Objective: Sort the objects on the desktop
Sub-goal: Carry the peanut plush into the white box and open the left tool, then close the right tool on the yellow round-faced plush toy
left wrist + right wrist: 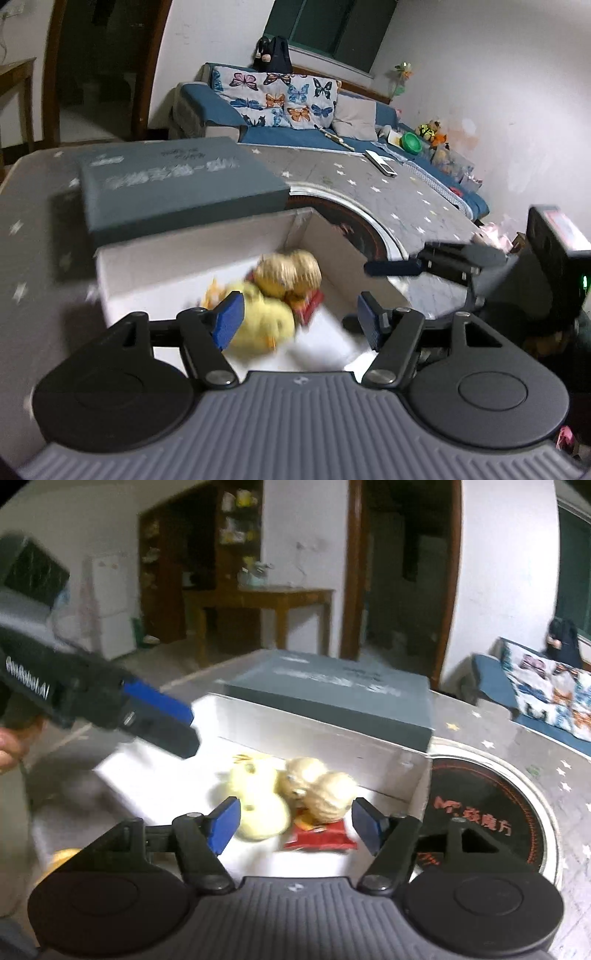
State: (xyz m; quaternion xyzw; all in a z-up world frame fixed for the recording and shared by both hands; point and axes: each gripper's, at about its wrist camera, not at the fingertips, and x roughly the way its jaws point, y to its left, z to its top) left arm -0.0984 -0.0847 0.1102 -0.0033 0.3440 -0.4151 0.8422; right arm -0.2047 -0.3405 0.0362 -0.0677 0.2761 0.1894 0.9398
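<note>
Over the white box: left claw (299, 321) and right claw (293, 825) both spread wide, holding nothing.
Toys: yellow plush (258, 801) and tan plush (317, 788) lie touching inside the white box (332, 734), a red packet (319, 834) partly under them.
Handling: likely light, soft, squashy; pinch a plump body mid-bulge.
Packet: probably thin, crinkly, slippery; take an edge.
Unclear: motion blur smears the toys' shapes; grey lid (177, 184) covers the box's far part; worktop (388, 192) edges cut off.

Toys and a snack in my white box

A yellow plush chick (258, 805) lies touching a tan plush toy (317, 788), which rests partly on a red snack packet (321, 836), all inside the open white box (325, 738).
</note>
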